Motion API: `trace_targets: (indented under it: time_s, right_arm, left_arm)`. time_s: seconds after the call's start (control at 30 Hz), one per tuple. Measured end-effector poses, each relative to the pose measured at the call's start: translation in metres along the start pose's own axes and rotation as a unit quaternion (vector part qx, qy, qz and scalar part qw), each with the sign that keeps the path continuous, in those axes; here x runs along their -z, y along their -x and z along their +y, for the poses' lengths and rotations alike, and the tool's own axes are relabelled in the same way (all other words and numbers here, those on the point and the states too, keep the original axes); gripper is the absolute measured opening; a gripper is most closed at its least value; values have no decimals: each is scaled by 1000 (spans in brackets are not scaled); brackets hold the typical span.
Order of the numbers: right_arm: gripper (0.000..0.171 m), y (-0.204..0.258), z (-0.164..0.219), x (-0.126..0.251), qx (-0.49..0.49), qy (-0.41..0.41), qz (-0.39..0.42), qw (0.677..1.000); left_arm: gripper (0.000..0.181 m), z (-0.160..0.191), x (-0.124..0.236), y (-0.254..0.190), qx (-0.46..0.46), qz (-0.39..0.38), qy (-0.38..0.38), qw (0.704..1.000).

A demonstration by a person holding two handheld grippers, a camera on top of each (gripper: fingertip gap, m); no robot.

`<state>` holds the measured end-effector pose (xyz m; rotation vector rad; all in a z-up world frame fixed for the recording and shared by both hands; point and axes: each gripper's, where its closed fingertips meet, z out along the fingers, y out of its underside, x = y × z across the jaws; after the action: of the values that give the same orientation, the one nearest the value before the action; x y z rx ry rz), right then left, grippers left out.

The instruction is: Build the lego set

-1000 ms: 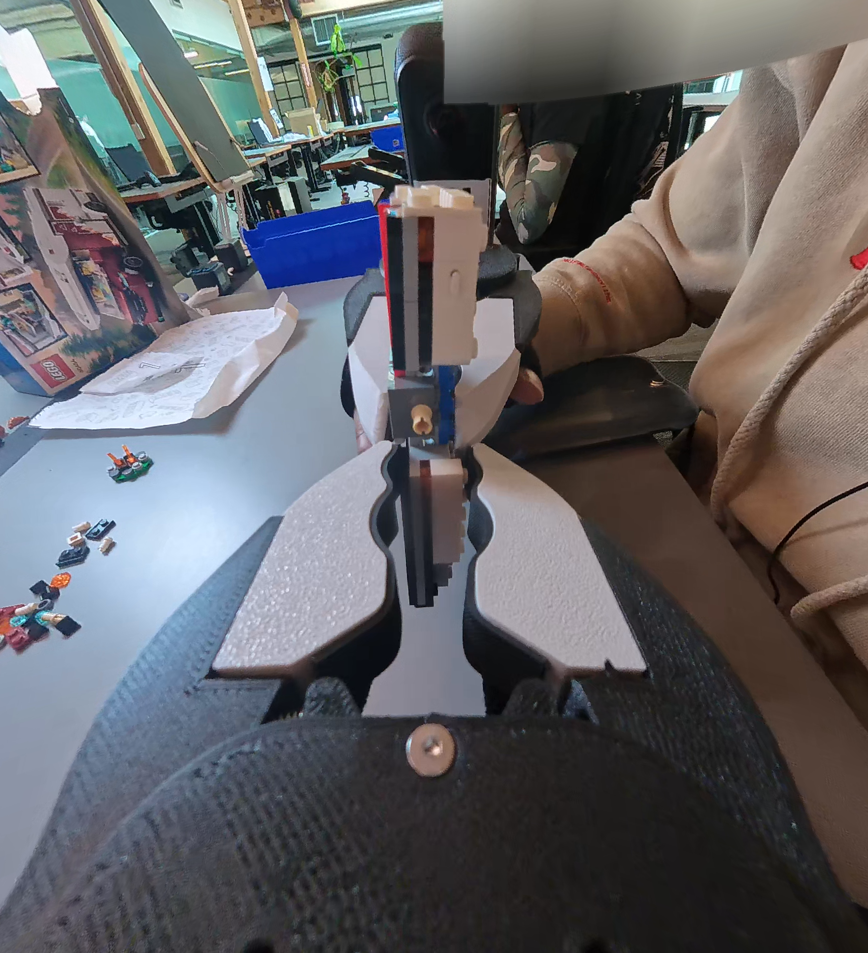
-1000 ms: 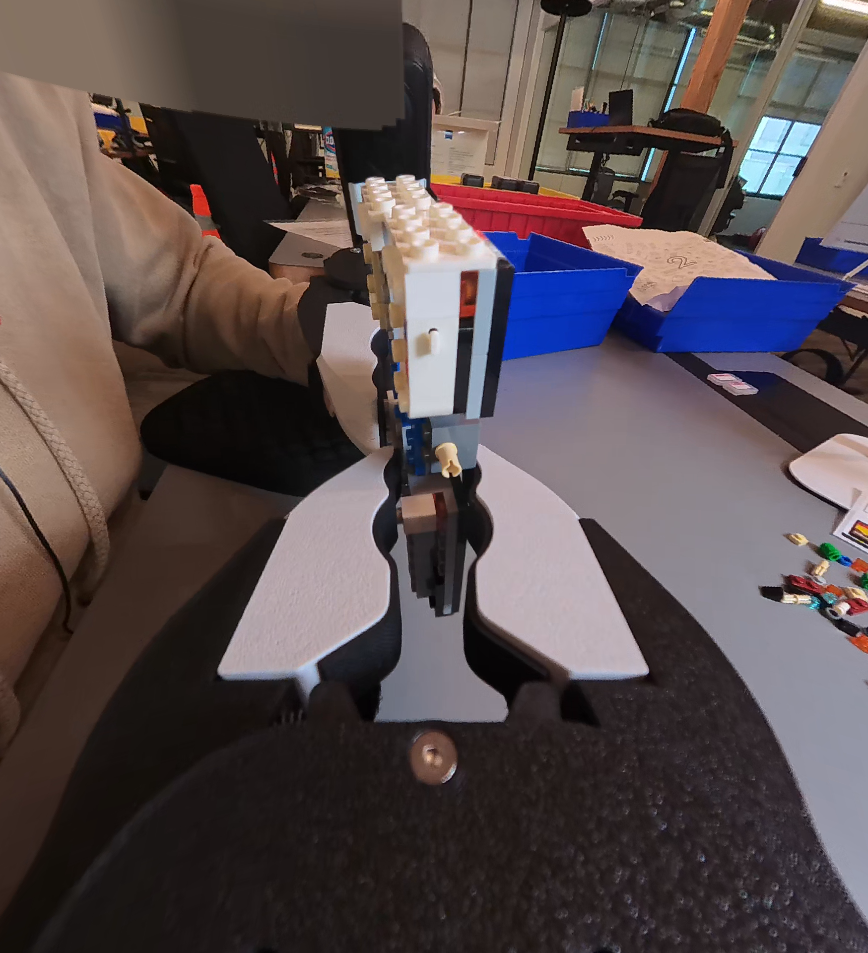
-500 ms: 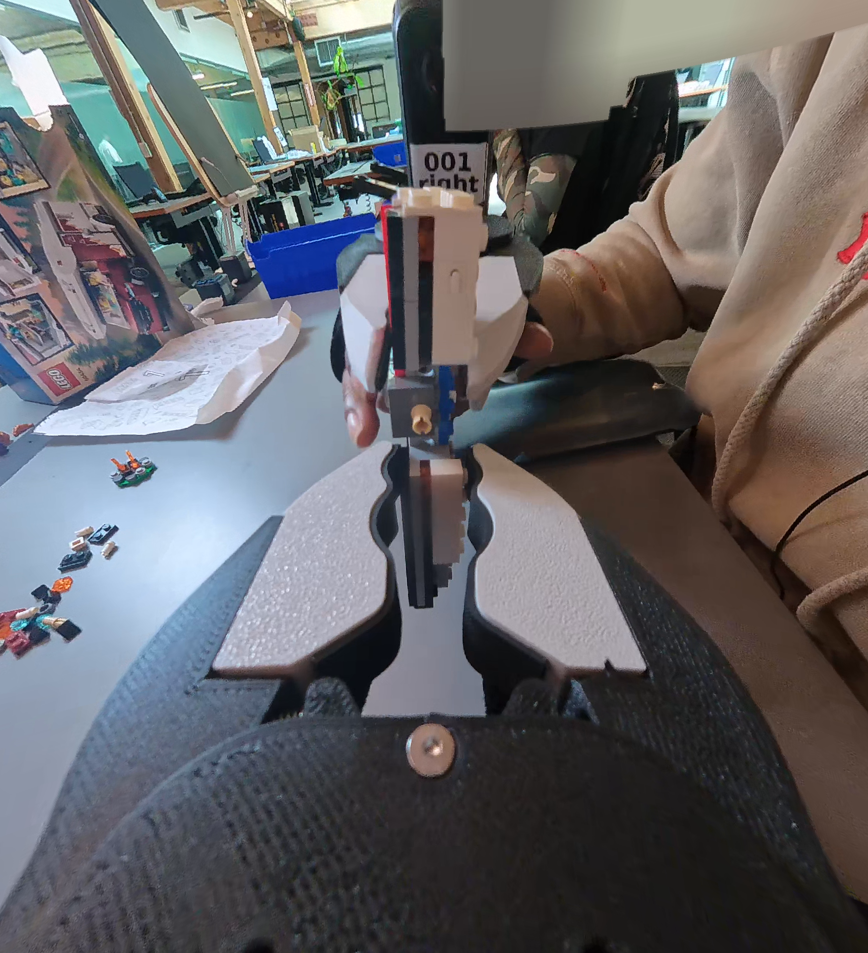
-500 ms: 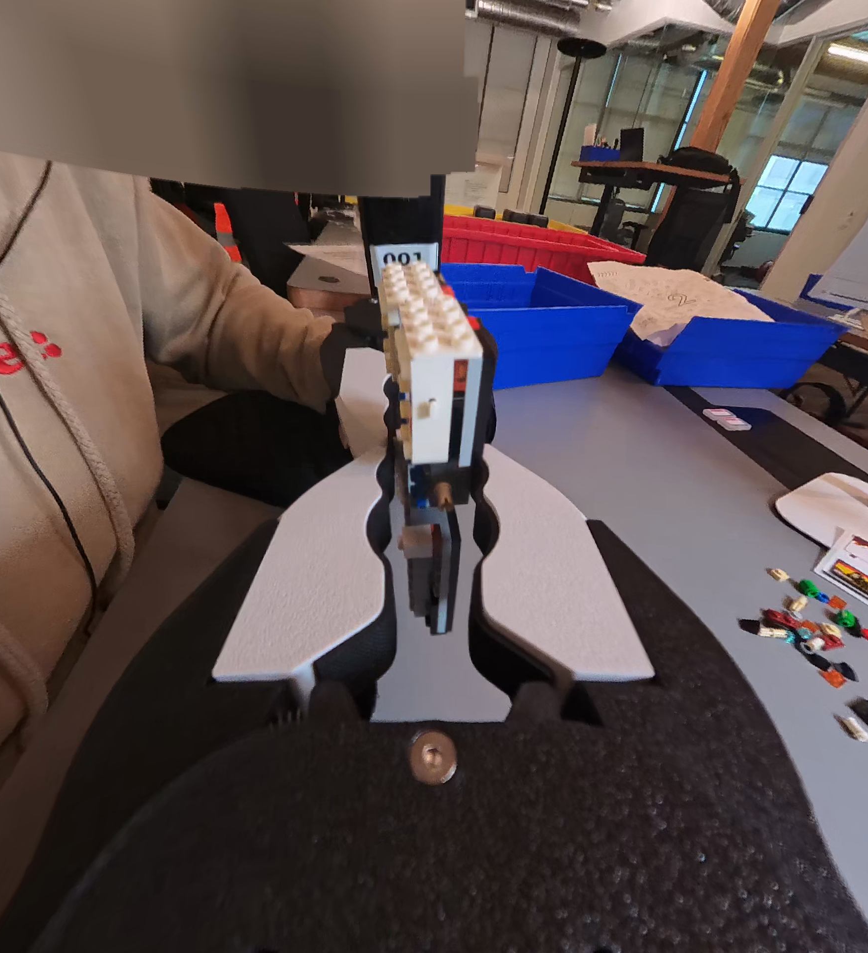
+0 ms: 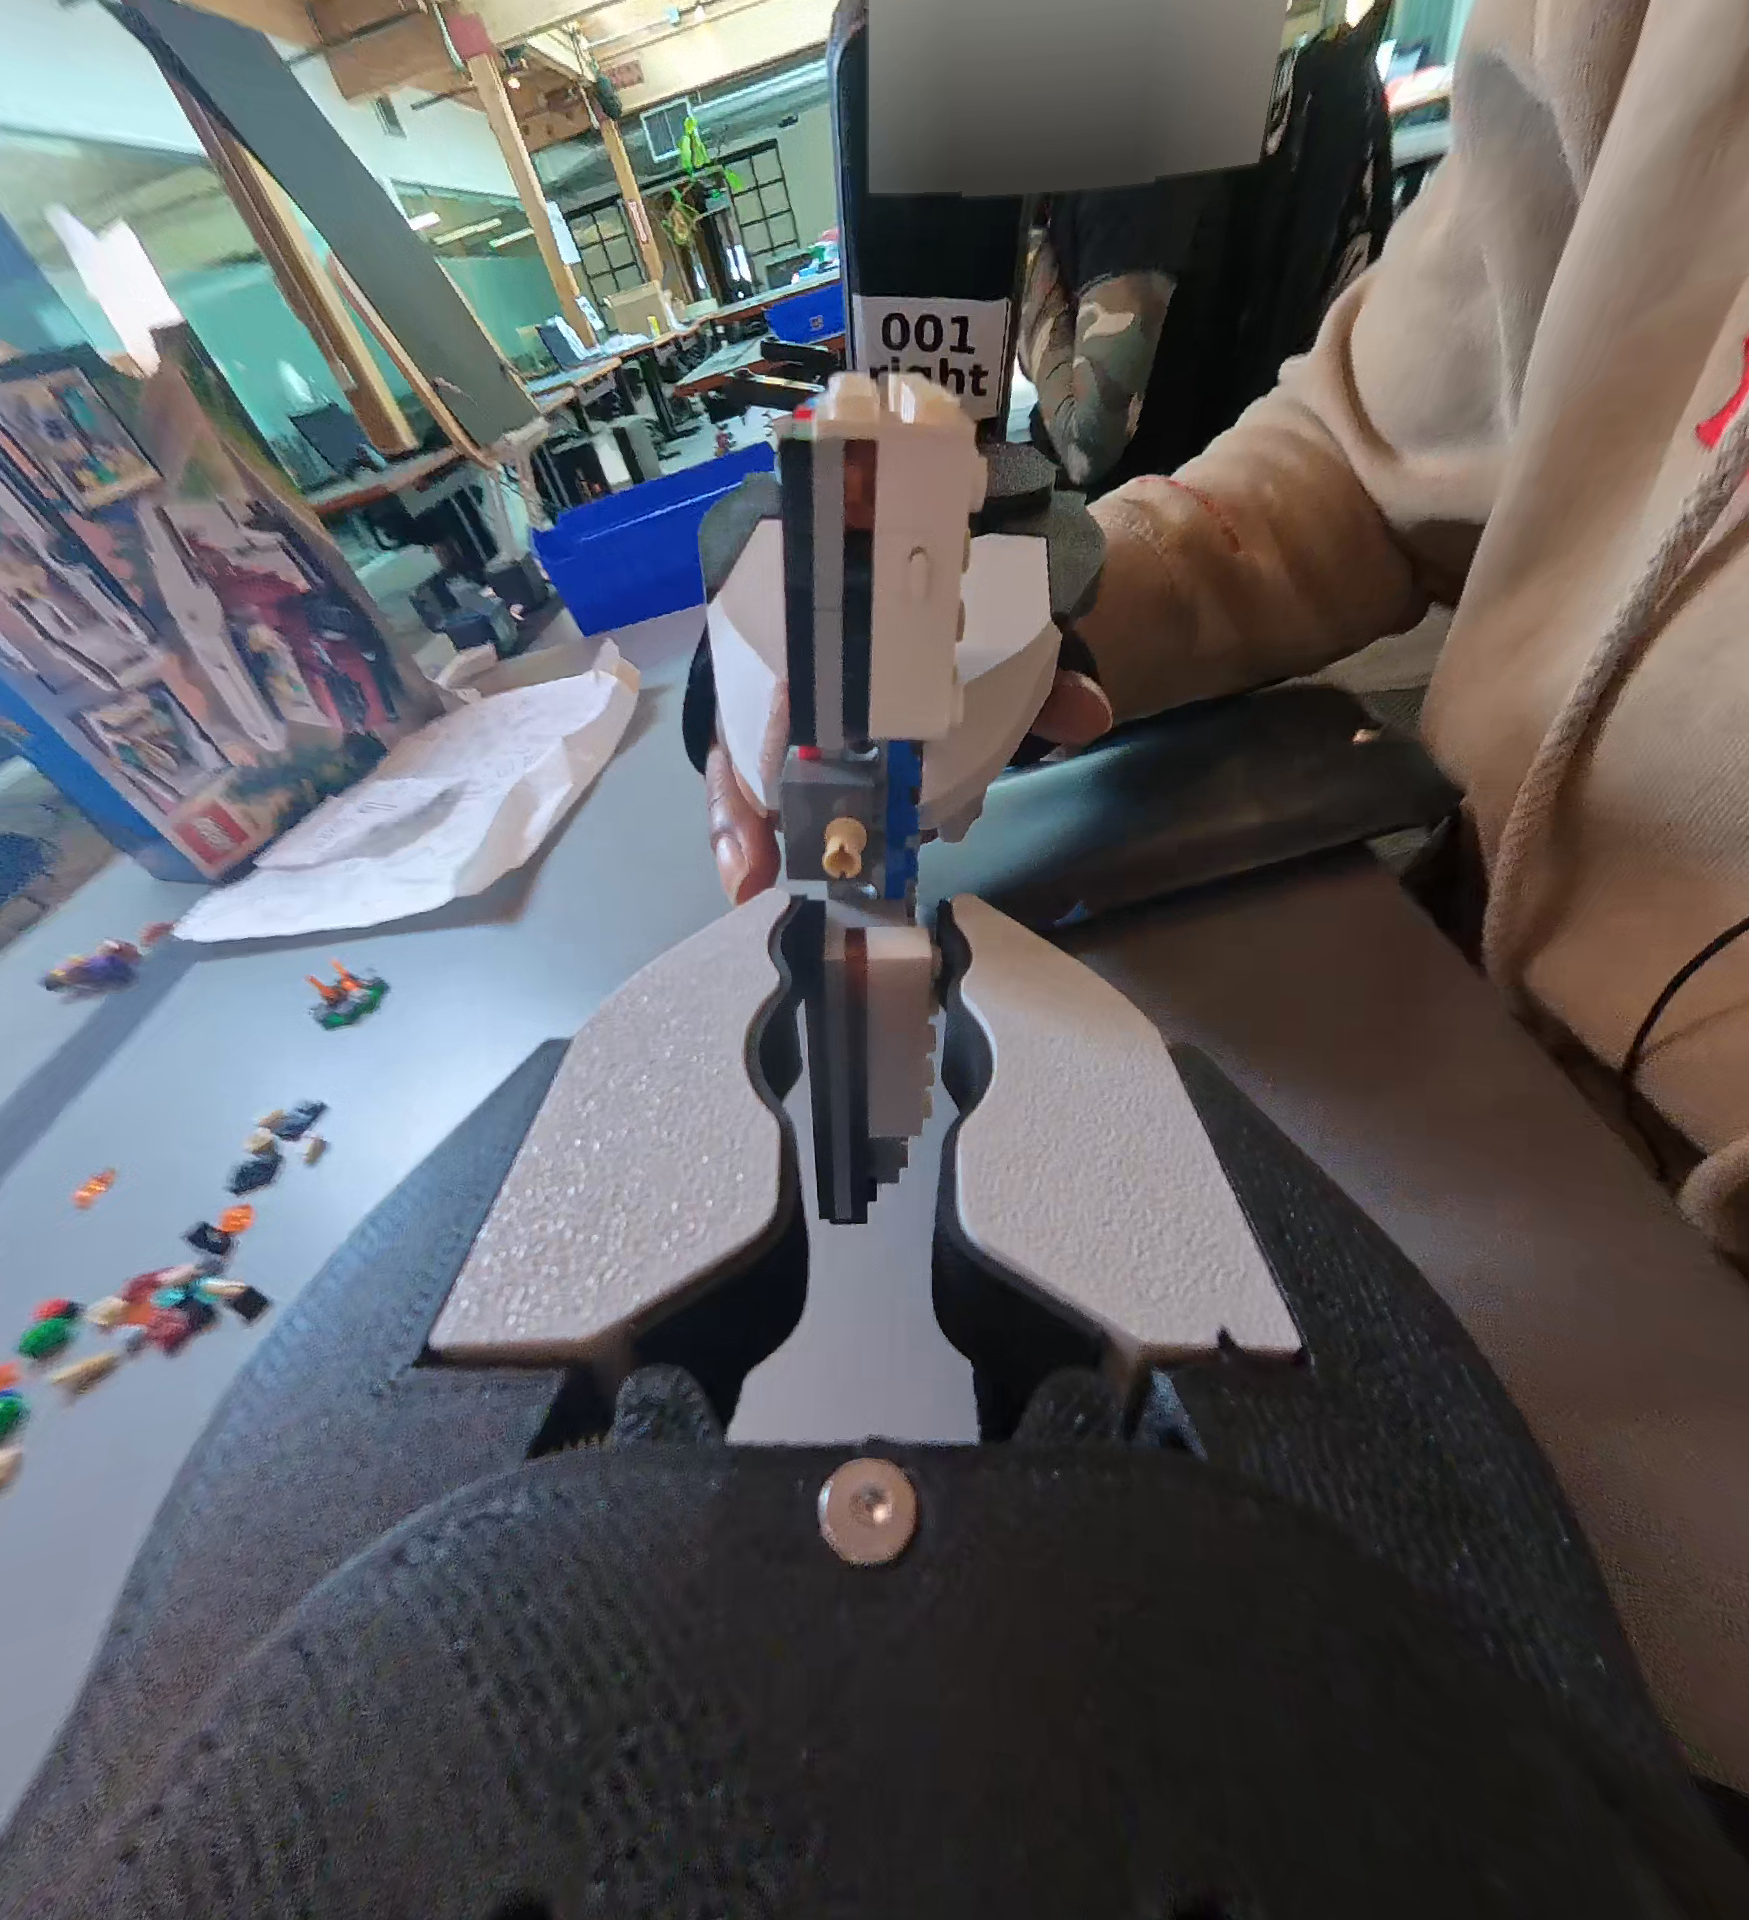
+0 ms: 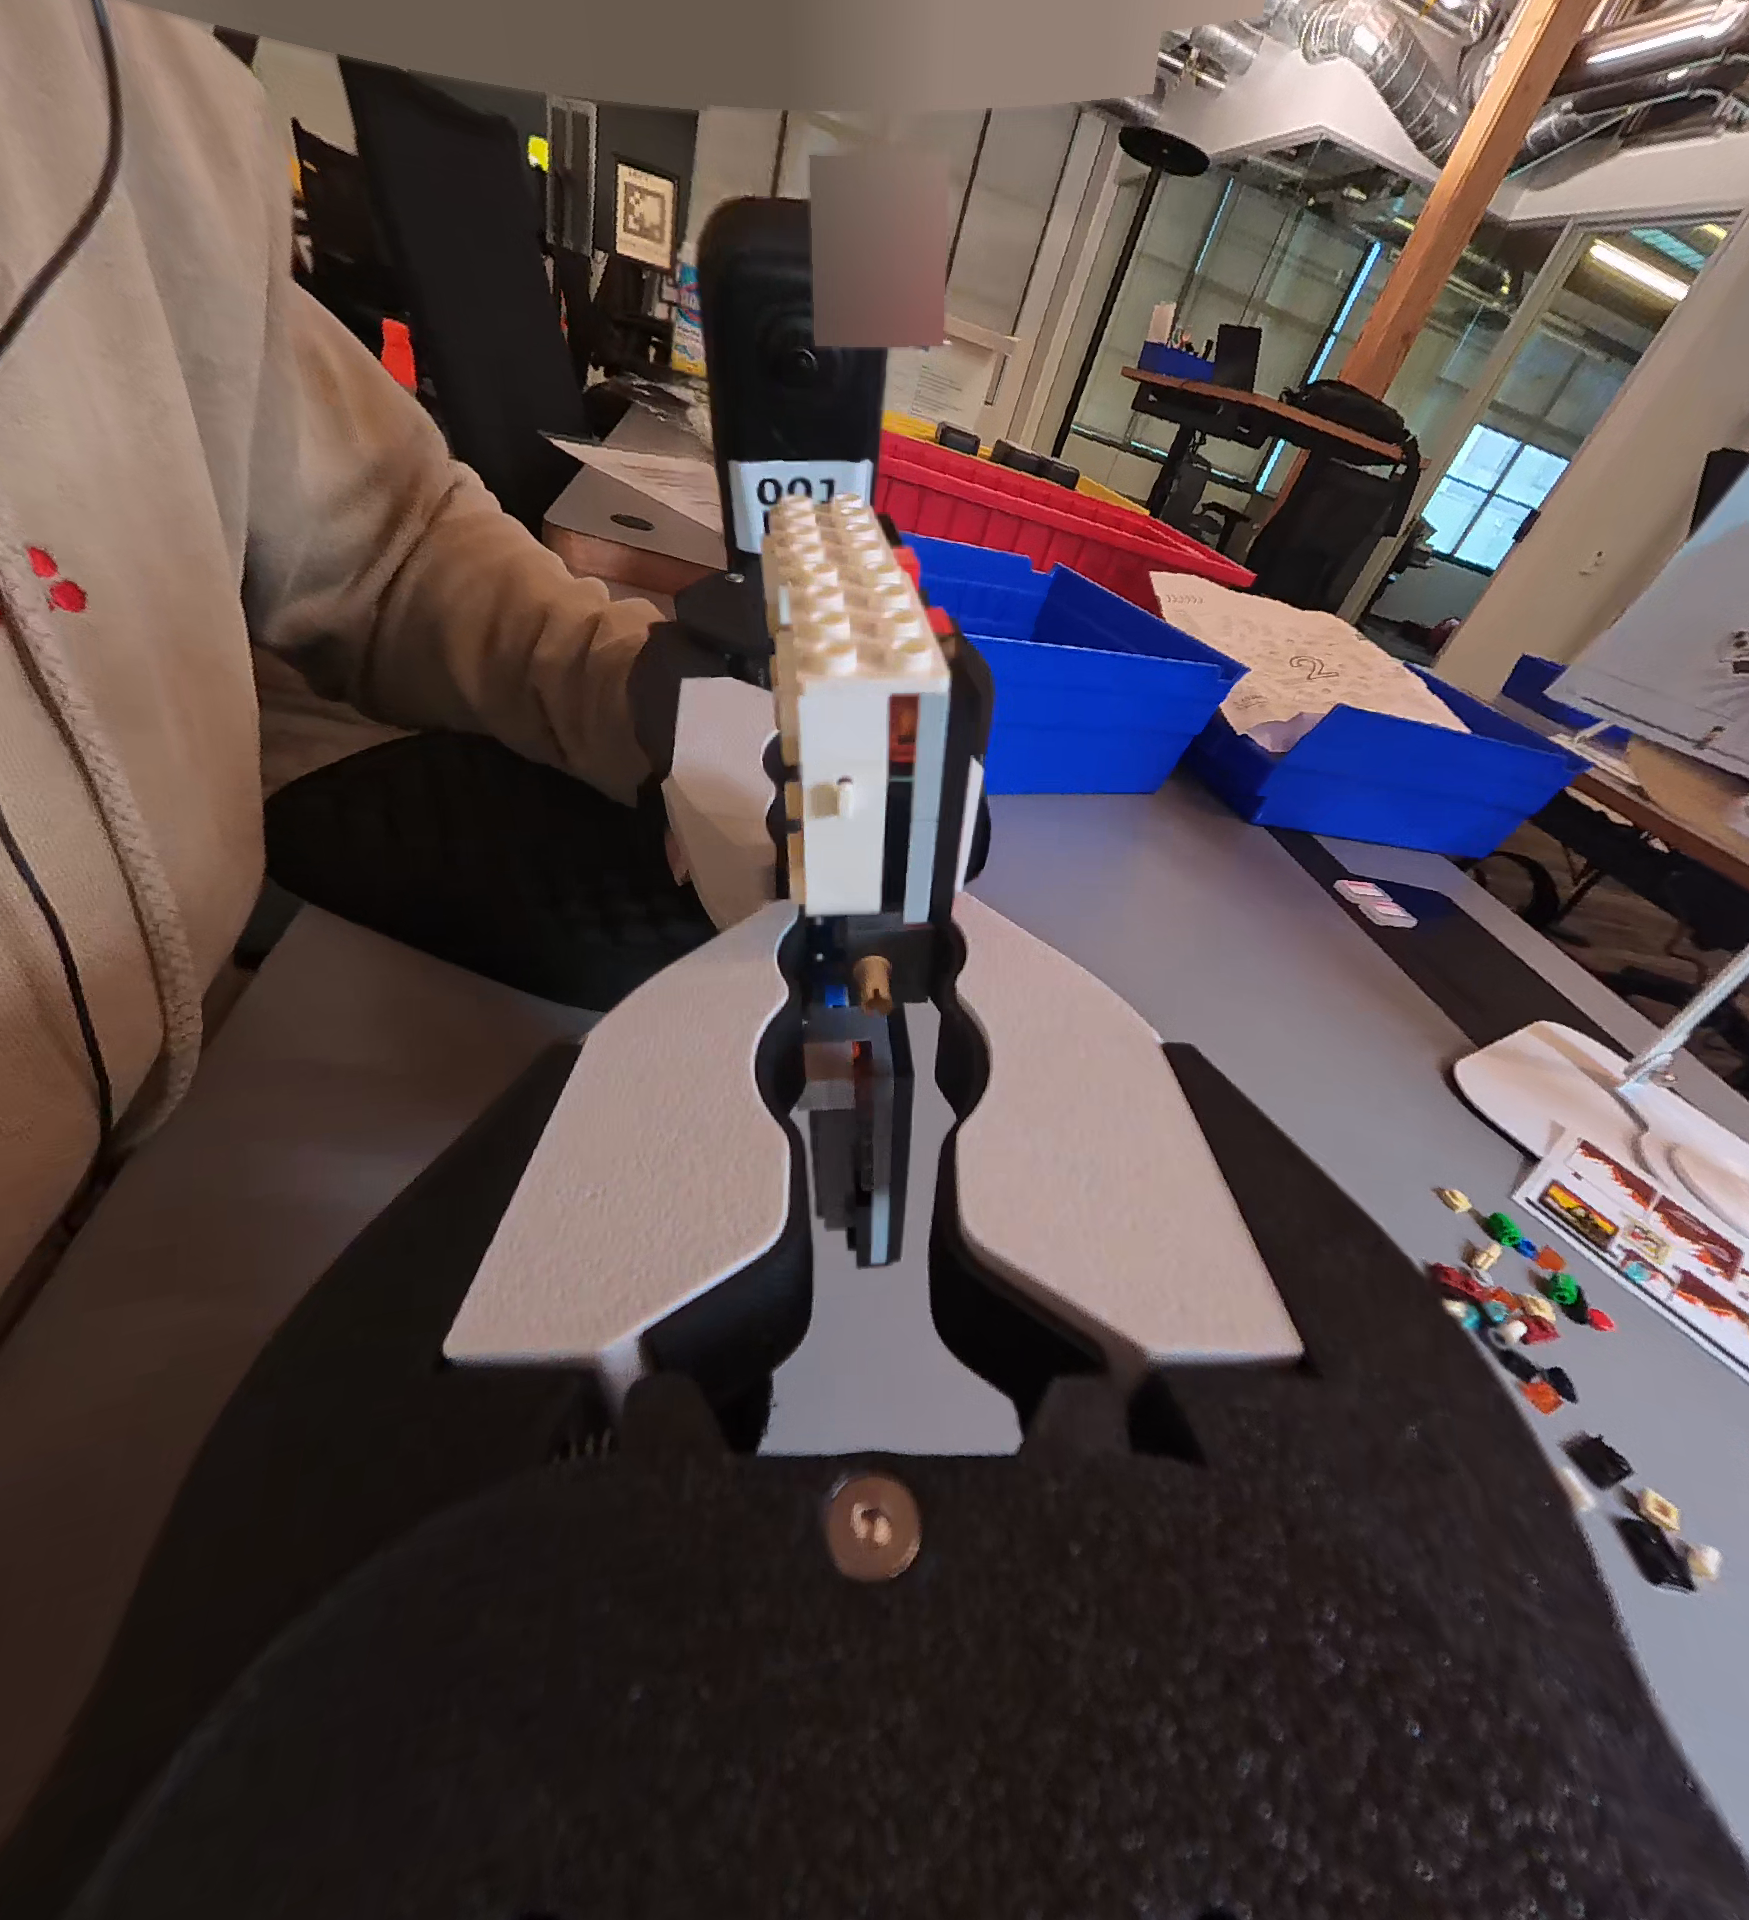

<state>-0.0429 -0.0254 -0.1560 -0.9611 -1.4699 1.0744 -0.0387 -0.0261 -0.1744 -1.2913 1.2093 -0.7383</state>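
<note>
Left wrist view first: the left gripper (image 5: 868, 940) is clamped on the near end of the lego model (image 5: 875, 623), whose long axis runs straight ahead and up, off the grey table (image 5: 226, 1039). Beyond it, the right gripper (image 5: 880, 727) faces back, pinching the far end. Right wrist view mirrors that: right gripper (image 6: 865, 940) closed on the model (image 6: 865, 748), both equally near. Loose pieces (image 6: 1535, 1309) lie off to the side, untouched.

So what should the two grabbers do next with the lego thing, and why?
Probably press the two ends gently together. Both the left gripper and right gripper are shut on the lego model, held above the table, while loose pieces lie unused.
</note>
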Motion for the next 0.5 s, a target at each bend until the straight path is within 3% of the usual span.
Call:
trace_targets:
  time_s: [0.17,0.5]
  right_arm:
    - [35,2,-7,4,39,6,3,999]
    - [37,-4,8,9,106,54,34,992]
  left_arm:
    - [24,-9,3,0,-147,-57,24,987]
    - [24,-12,5,2,-267,-102,48,957]
